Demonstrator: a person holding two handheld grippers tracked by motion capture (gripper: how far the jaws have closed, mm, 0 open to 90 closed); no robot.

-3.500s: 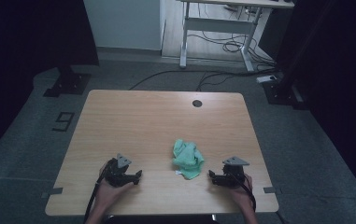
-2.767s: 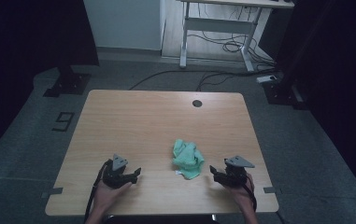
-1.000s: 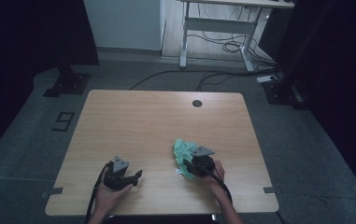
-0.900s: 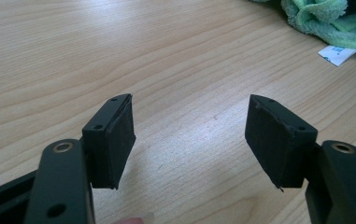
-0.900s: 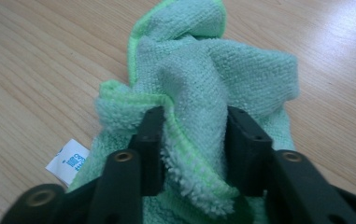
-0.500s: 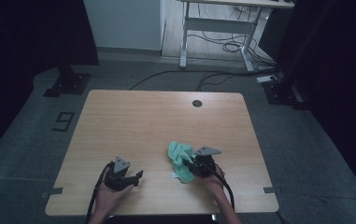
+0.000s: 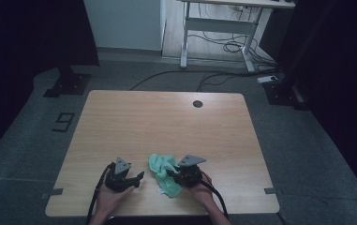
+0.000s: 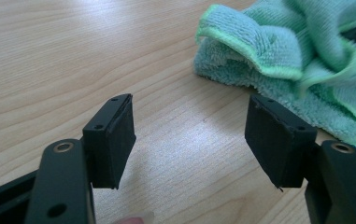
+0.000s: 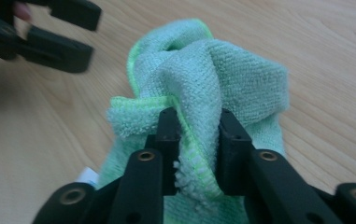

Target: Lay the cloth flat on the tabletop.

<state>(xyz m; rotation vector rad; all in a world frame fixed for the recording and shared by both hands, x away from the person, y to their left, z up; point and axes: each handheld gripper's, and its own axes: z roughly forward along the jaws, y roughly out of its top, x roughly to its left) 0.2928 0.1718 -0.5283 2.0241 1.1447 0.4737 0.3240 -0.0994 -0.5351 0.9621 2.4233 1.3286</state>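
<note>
A crumpled green cloth (image 7: 163, 172) lies near the front edge of the wooden table (image 7: 167, 122). My right gripper (image 7: 170, 175) is shut on a fold of the cloth (image 9: 213, 88), which bunches up between its two jaws (image 9: 197, 140). My left gripper (image 7: 140, 176) rests low over the table to the left of the cloth, open, with bare wood between its jaws (image 8: 189, 144). The cloth (image 8: 302, 60) lies just ahead and to the right of it, not touching. A small white tag (image 9: 88, 176) pokes out under the cloth.
A dark round hole (image 7: 197, 103) sits near the table's far edge. A white desk frame (image 7: 218, 28) and cables (image 7: 223, 47) stand on the floor beyond the table. Both hands (image 7: 108, 199) come in at the front edge.
My right gripper moved left from the table's right side to the cloth and shut on it, dragging it leftward toward the left gripper. The left gripper stayed put.
</note>
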